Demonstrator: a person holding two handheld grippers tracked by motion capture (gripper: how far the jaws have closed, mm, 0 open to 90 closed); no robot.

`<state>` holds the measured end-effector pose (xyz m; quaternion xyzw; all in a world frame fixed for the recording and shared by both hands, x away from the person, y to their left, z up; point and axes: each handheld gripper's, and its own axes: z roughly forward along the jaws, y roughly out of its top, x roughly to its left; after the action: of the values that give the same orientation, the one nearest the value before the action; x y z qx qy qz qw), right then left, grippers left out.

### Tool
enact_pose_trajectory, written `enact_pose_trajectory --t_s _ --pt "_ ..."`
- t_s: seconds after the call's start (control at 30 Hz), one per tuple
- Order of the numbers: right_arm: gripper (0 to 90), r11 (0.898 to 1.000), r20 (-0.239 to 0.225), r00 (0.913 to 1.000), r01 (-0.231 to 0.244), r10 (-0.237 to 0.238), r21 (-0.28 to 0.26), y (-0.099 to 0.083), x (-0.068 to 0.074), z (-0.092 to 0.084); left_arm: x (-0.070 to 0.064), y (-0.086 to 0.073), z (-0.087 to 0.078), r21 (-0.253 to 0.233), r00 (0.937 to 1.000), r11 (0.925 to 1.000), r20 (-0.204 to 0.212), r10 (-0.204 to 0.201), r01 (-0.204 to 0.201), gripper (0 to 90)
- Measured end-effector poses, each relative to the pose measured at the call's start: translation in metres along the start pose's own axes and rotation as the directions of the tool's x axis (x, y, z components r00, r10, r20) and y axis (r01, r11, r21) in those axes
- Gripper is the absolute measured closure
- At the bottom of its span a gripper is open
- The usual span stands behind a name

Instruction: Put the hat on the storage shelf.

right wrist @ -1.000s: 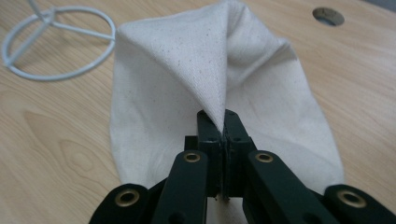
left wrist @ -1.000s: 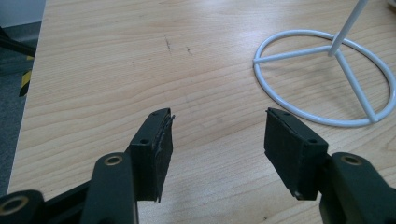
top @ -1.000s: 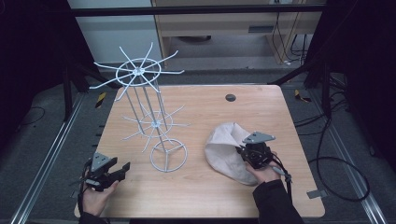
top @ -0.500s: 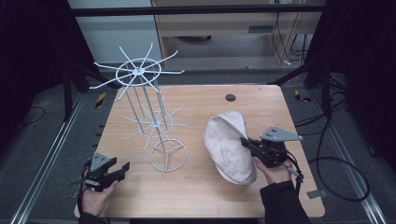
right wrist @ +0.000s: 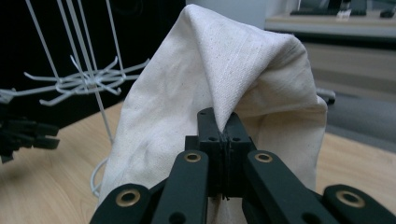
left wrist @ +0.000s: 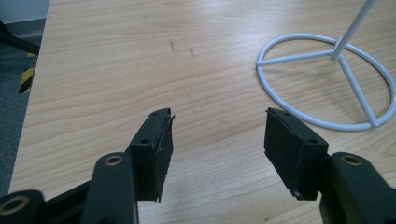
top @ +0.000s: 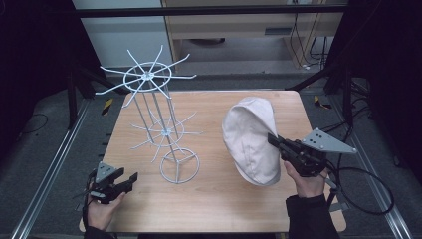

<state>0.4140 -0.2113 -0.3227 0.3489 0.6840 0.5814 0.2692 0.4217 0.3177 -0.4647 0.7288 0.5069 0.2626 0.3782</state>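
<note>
The soft, light cream cloth cap (top: 251,139), lifted off the desk (top: 209,199) right of the white wire hat rack (top: 159,124), hangs limp from the right tongs (top: 276,142) pinching its edge fold; it likely sags unless gripped at the rim; the left tongs (left wrist: 217,140) rest spread near the rack's base.

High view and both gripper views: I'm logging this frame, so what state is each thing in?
Cap: lifted off the table, fabric pinched by the right gripper.
Right gripper: shut on the cap.
Left gripper: open, empty, low over the table.
Wire rack: upright, nothing hanging on it.
</note>
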Motion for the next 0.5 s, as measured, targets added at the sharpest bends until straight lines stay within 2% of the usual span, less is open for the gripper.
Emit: enact_pose_trajectory --t_s 0.27,0.5 --pt "89.2 0.991 -0.018 0.9993 0.031 -0.033 -0.129 0.021 0.009 -0.009 0.000 0.000 0.000 0.000 1.0000 1.0000 -0.002 -0.002 0.002 41.9" --pt "89.3 0.978 -0.033 0.9974 0.057 -0.064 -0.198 0.037 0.017 -0.016 0.000 0.000 0.000 -0.001 1.0000 1.0000 -0.002 0.001 -0.001 42.0"
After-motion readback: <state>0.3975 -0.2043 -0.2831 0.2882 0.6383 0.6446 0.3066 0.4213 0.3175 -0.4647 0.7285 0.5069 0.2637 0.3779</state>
